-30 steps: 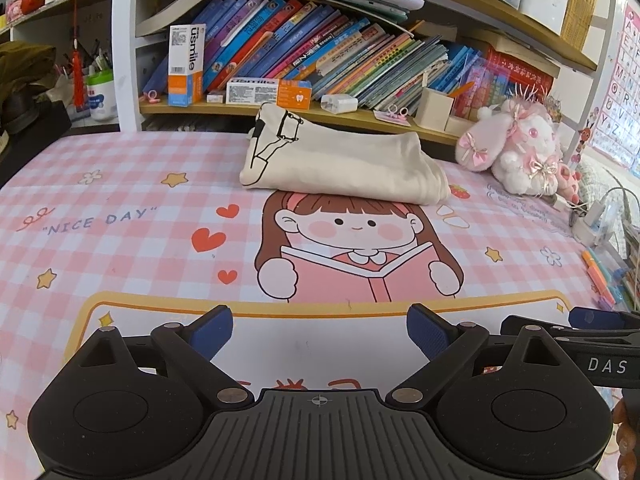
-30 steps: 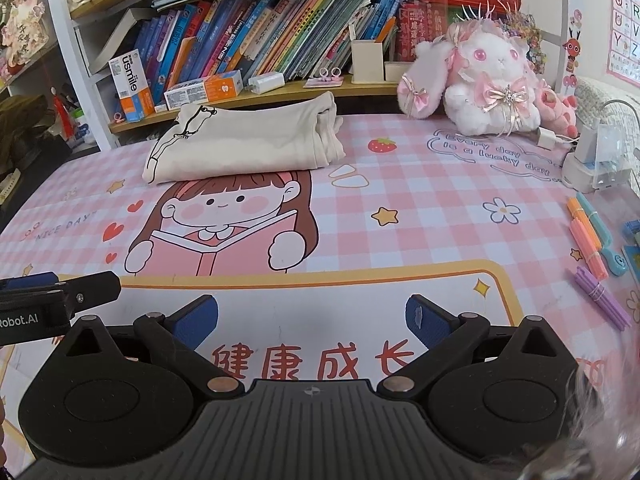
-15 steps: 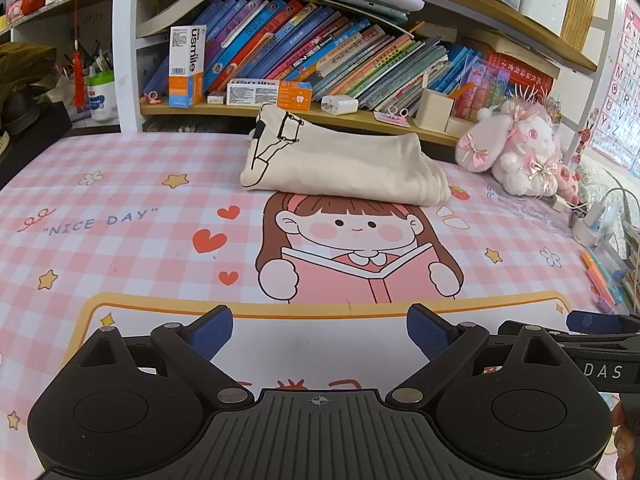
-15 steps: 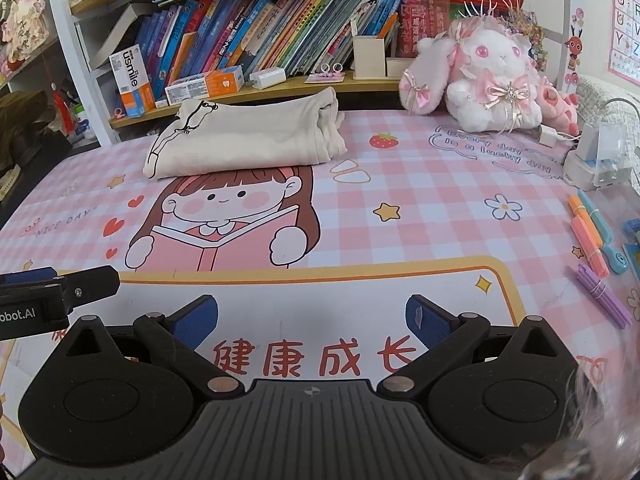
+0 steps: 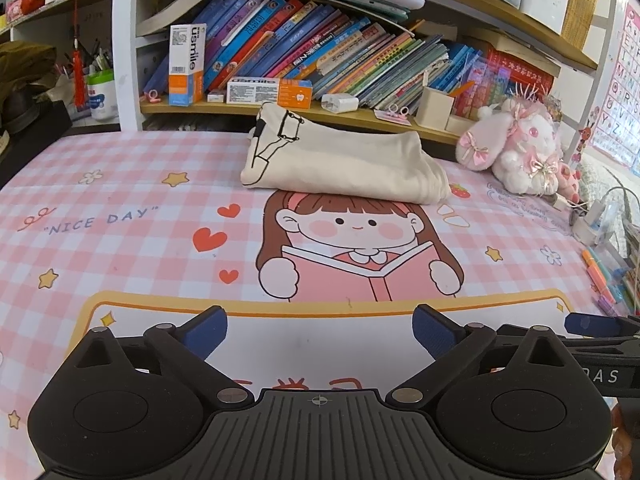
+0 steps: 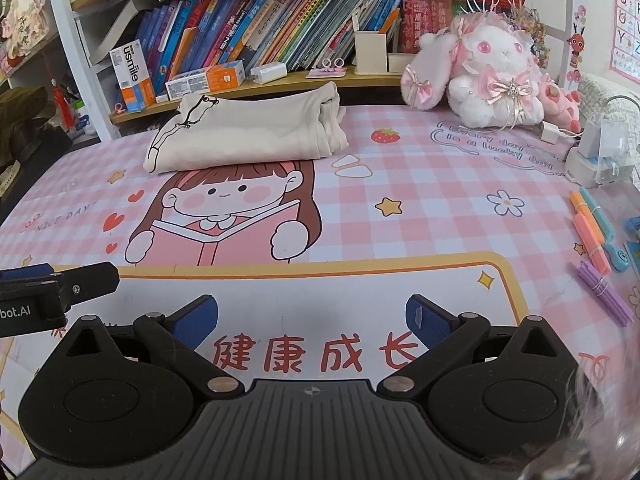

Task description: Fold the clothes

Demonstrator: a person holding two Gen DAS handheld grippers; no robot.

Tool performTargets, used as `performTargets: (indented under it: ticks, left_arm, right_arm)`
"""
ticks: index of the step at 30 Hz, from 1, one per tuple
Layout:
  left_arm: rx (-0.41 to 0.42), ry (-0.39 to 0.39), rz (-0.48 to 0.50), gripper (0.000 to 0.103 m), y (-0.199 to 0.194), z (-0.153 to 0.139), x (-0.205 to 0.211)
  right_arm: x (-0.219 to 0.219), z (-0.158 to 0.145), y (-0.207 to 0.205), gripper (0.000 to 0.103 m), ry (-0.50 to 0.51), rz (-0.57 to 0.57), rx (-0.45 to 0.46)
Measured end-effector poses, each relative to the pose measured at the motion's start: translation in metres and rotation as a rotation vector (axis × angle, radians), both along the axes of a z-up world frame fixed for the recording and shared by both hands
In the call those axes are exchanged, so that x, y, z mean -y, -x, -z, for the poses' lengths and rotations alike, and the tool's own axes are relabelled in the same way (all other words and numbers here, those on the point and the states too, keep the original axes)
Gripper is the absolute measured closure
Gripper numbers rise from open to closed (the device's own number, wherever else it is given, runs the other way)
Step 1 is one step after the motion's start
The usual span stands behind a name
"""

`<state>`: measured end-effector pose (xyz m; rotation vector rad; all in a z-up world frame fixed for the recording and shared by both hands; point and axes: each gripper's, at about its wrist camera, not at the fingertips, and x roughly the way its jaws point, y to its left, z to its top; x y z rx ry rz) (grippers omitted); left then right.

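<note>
left hand-held gripper (image 5: 320,330): jaws just widened, apart, empty | right hand-held gripper (image 6: 312,320): jaws apart, empty | folded cream garment (image 5: 344,168): on surface (image 5: 120,216), well ahead of both, beside plush rabbit (image 5: 516,152)

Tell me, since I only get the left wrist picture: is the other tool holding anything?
Observer: No. The right gripper has its fingers wide apart, with only the printed mat showing between them.
Operator: What are the red marks cut off at my lower edge?
Observer: In the right wrist picture they are four whole red Chinese characters printed on the mat.
Operator: Anything at the far right that I can't make out?
Observer: A blue handle with a smiley face lies beside the orange sticks.
</note>
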<state>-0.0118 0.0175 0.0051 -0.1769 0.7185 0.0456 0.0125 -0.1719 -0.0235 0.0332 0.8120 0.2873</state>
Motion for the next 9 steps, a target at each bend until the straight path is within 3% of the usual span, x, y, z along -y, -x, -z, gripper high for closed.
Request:
performTargets:
  ticks: [9]
  left_arm:
    - [0.016, 0.001, -0.014, 0.000, 0.0012, 0.0001, -0.0006]
  right_arm:
    - [-0.0001, 0.0017, -0.0013, 0.002, 0.001, -0.003, -0.006]
